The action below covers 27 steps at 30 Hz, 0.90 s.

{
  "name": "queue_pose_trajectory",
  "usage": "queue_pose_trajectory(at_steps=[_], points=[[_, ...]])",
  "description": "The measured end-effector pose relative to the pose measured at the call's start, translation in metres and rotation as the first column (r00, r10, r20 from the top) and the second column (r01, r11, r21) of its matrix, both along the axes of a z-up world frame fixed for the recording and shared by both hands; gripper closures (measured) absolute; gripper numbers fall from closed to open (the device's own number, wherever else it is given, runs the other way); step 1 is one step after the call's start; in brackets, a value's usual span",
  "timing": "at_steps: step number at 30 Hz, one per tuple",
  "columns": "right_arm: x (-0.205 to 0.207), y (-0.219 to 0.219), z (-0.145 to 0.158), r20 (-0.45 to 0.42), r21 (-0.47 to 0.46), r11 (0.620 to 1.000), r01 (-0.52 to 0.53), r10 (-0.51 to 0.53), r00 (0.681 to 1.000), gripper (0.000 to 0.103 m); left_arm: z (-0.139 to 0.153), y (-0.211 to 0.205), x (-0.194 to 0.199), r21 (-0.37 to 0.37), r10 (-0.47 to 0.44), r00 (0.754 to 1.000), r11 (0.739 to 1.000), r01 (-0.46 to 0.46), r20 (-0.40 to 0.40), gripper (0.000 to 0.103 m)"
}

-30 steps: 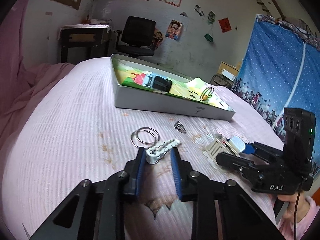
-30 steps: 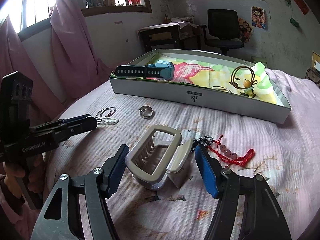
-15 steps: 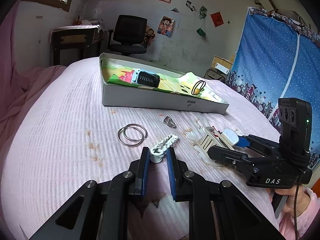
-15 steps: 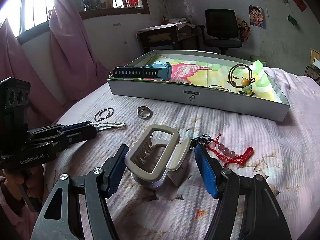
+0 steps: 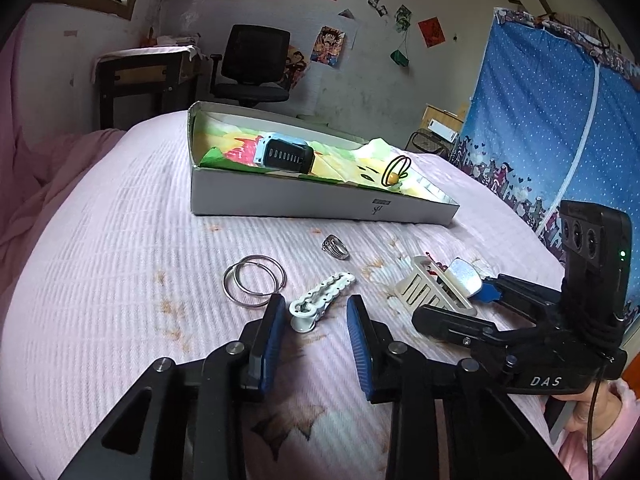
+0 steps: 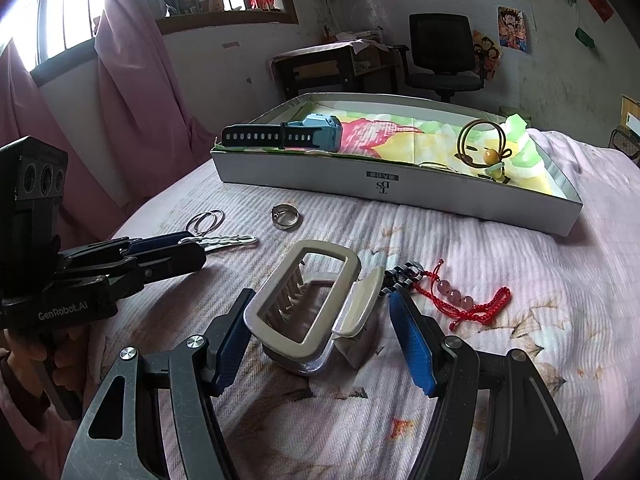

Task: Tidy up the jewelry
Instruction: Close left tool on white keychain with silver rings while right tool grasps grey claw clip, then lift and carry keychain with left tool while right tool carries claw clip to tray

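Observation:
A white hair clip (image 5: pixel 320 296) lies on the pink bed cover between the open fingers of my left gripper (image 5: pixel 316 316); the clip's near end sits in the gap, untouched. The clip also shows in the right wrist view (image 6: pixel 224 241). My right gripper (image 6: pixel 320 320) is open around a beige claw clip (image 6: pixel 308 308), which rests on the cover. Two silver hoops (image 5: pixel 252 286), a silver ring (image 5: pixel 335 247) and a red bead bracelet (image 6: pixel 460 298) lie loose. A white box (image 5: pixel 320 204) holds a blue watch (image 5: pixel 284 154) and a brown hair tie (image 5: pixel 394 172).
The bed cover (image 5: pixel 120 280) spreads to the left and slopes down. A desk (image 5: pixel 148 80) and an office chair (image 5: pixel 252 72) stand behind the box. A blue dotted curtain (image 5: pixel 552 128) hangs at the right. Pink curtains (image 6: pixel 132 92) hang by the window.
My left gripper had narrowed around the white clip half a second ago and has now opened wide, leaving the clip on the cover. The right gripper has stayed put around the claw clip.

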State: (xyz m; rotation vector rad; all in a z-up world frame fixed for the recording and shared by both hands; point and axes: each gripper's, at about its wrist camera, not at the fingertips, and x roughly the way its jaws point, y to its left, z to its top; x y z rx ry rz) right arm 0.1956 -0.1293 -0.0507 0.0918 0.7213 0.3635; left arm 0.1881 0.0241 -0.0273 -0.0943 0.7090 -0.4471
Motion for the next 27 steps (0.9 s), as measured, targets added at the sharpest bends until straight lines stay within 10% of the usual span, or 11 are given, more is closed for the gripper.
queue_pose_trajectory(at_steps=[27], points=[[-0.011,-0.003,0.002,0.065,0.011,1.0,0.008,-0.009,0.998,0.054,0.008,-0.021,-0.043,0.092,0.052,0.99,0.994,-0.064,0.13,0.087]])
